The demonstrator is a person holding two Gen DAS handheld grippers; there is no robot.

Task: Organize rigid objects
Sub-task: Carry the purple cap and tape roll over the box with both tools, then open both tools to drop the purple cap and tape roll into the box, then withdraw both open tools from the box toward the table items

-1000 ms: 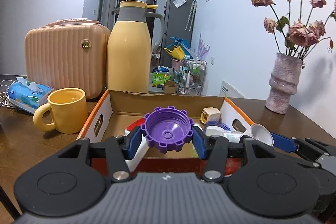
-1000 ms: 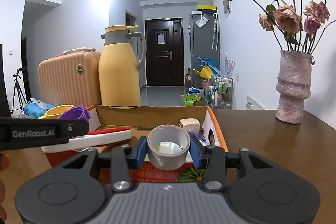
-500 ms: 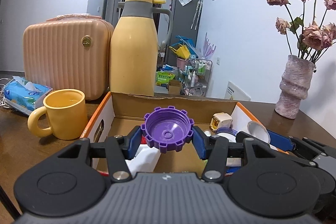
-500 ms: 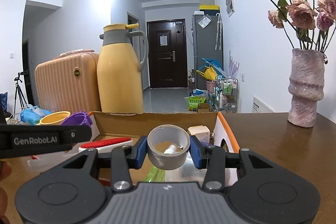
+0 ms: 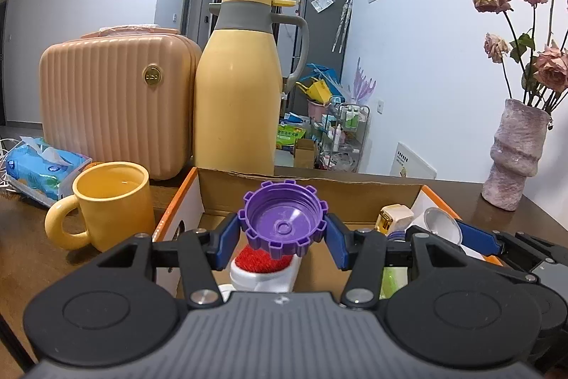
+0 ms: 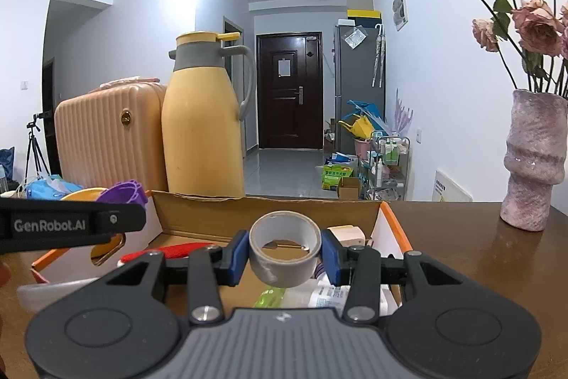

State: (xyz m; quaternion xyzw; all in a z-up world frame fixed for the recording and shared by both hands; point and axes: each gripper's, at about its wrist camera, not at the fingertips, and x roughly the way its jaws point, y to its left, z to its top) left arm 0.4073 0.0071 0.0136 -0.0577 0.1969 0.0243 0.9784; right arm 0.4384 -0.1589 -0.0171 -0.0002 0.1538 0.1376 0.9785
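My left gripper (image 5: 282, 233) is shut on a purple notched cap (image 5: 282, 222), held over an open cardboard box (image 5: 319, 190). A red-and-white brush (image 5: 261, 263) lies in the box just below it. My right gripper (image 6: 284, 251) is shut on a grey tape roll (image 6: 284, 247), also above the box (image 6: 266, 212). In the left wrist view the right gripper with its tape roll (image 5: 442, 224) shows at the right, beside a white and gold plug (image 5: 394, 215). The right wrist view has the left gripper's side (image 6: 71, 224) and the purple cap (image 6: 122, 192) at its left.
Behind the box stand a yellow thermos jug (image 5: 236, 95) and a peach ribbed case (image 5: 113, 95). A yellow mug (image 5: 106, 205) and a tissue pack (image 5: 42, 166) sit left of the box. A pink vase of dried roses (image 6: 532, 162) is at the right on the brown table (image 6: 461, 237).
Both grippers have moved forward over the box, each still shut on its object. The jug, case and vase look nearer and larger.
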